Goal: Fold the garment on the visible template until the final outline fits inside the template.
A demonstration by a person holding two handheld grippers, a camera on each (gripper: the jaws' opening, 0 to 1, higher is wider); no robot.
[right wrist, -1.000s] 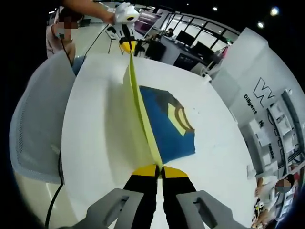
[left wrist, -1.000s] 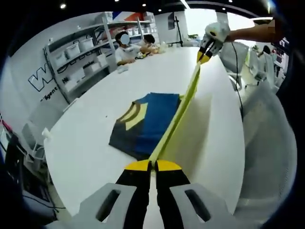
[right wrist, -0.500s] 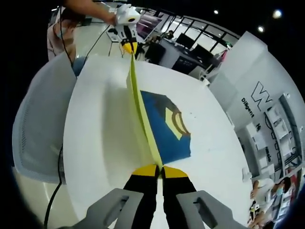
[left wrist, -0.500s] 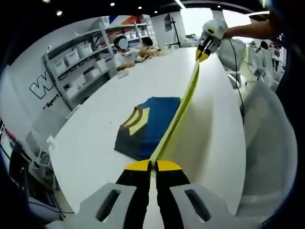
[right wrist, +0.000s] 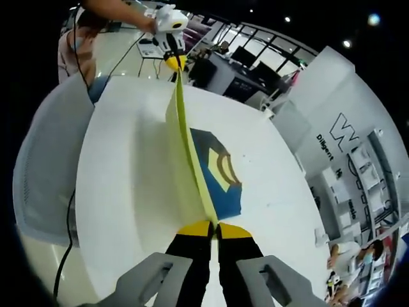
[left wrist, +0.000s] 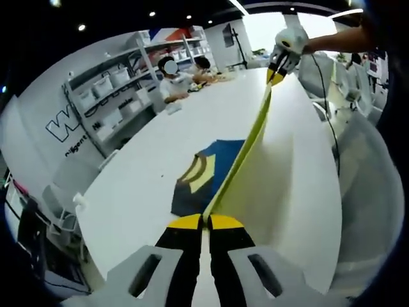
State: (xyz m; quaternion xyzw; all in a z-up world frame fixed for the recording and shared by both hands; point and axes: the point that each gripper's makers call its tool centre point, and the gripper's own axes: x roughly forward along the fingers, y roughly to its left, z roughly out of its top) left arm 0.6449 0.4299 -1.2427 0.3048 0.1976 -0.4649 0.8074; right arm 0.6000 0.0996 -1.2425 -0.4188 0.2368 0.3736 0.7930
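The garment (left wrist: 203, 174) lies flat on the white worktop (left wrist: 140, 166), a dark blue piece with a navy shoulder area and yellow and olive curved bands near its neck end; in the right gripper view it (right wrist: 217, 173) shows the same blue field and arched bands. Over its near side rises a yellow-green sheet (left wrist: 250, 137), stretched taut and seen nearly edge-on between the two tools, with its broad pale face sloping down to the worktop. The left hand-held gripper (left wrist: 205, 221) has its yellow-tipped black jaws closed on one corner of this sheet, and the right hand-held gripper (right wrist: 214, 228) is likewise clamped on the other corner (right wrist: 185, 147). Each tool also appears far off in the other's view, held by a bare forearm at the sheet's far end. The raised sheet hides the part of the garment behind it, so its full outline cannot be made out, and whether the sheet is the template or part of the garment is not clear. On the grey wall (left wrist: 57, 125) a large "W" and small letters beneath are partly readable; in the right gripper view the small word reads roughly "Diligent" (right wrist: 324, 148). Shelves with white bins (left wrist: 105, 86) line that wall, and seated people (left wrist: 176, 80) are at the worktop's far end.
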